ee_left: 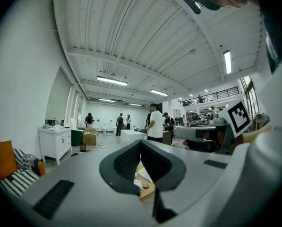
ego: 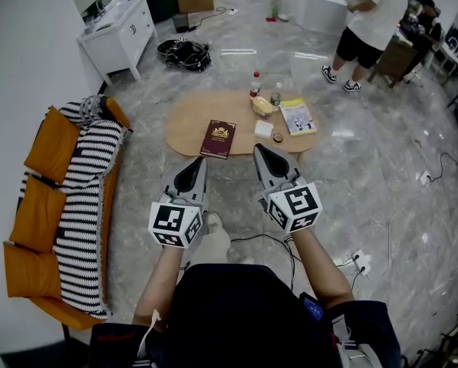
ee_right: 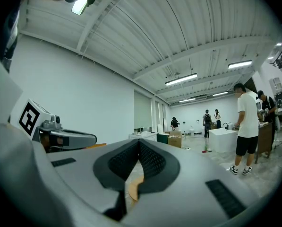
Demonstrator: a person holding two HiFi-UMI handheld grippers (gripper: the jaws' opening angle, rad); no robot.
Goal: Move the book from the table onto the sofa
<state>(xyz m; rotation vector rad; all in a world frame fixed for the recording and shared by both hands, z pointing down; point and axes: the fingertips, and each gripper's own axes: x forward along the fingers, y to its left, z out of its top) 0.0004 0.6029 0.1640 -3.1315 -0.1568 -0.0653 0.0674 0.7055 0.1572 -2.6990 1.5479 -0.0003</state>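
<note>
Left gripper (ego: 199, 162), right gripper (ego: 261, 149) — jaws pressed together, empty. Book (ego: 219, 138) flat on table (ego: 186, 126) — thin edge may slip from pinch.

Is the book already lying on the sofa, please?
No, the book lies on the table, apart from the sofa.

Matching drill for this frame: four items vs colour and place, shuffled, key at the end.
1 book
2 sofa
3 magazine
4 cabinet

A white, far upper left
B dark red, middle of the table
C orange, with a striped throw, left of the table
D yellow, right end of the table

Pairs: 1-B, 2-C, 3-D, 4-A
</note>
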